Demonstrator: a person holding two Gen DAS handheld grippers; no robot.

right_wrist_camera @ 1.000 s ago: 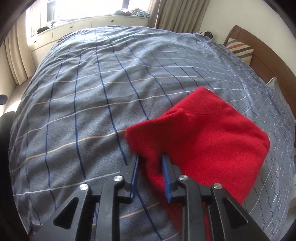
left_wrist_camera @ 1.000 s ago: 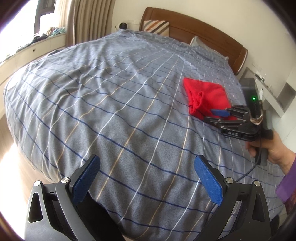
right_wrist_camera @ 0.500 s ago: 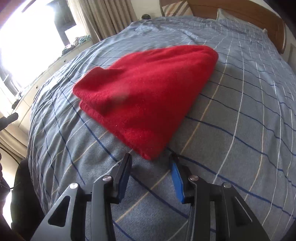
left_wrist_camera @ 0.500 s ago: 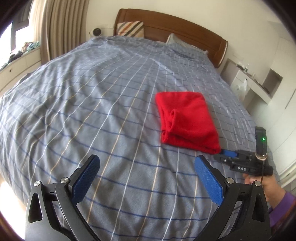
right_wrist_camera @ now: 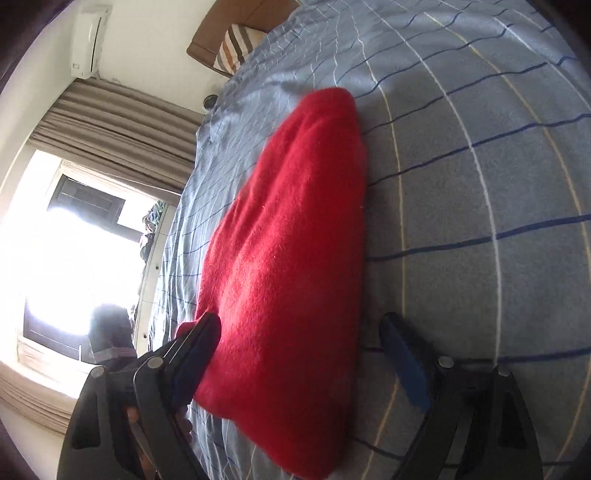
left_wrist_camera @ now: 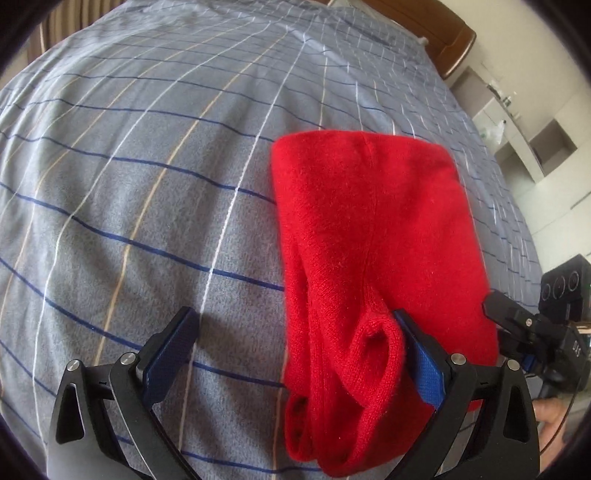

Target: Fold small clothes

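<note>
A folded red knitted garment (left_wrist_camera: 369,229) lies flat on the checked blue-grey bedcover (left_wrist_camera: 147,166). My left gripper (left_wrist_camera: 295,354) is open and low over the garment's near end; its right finger (left_wrist_camera: 421,365) rests on the red fabric and its left finger (left_wrist_camera: 170,354) is over bare cover. In the right wrist view, which is rolled sideways, the same garment (right_wrist_camera: 288,240) lies between the fingers of my right gripper (right_wrist_camera: 301,354). Its jaws are opening and do not press on the cloth. That right gripper (left_wrist_camera: 517,325) shows at the garment's right edge in the left wrist view.
A wooden headboard (left_wrist_camera: 443,26) and a striped pillow (right_wrist_camera: 236,48) are at the far end of the bed. Wall shelves (left_wrist_camera: 535,147) stand to the right. Curtains (right_wrist_camera: 122,122), a bright window (right_wrist_camera: 74,240) and an air conditioner (right_wrist_camera: 86,40) are on the other side.
My left gripper has come in low over the garment's near end. My right gripper has rolled onto its side, widened its jaws and now has the garment's corner between them.
</note>
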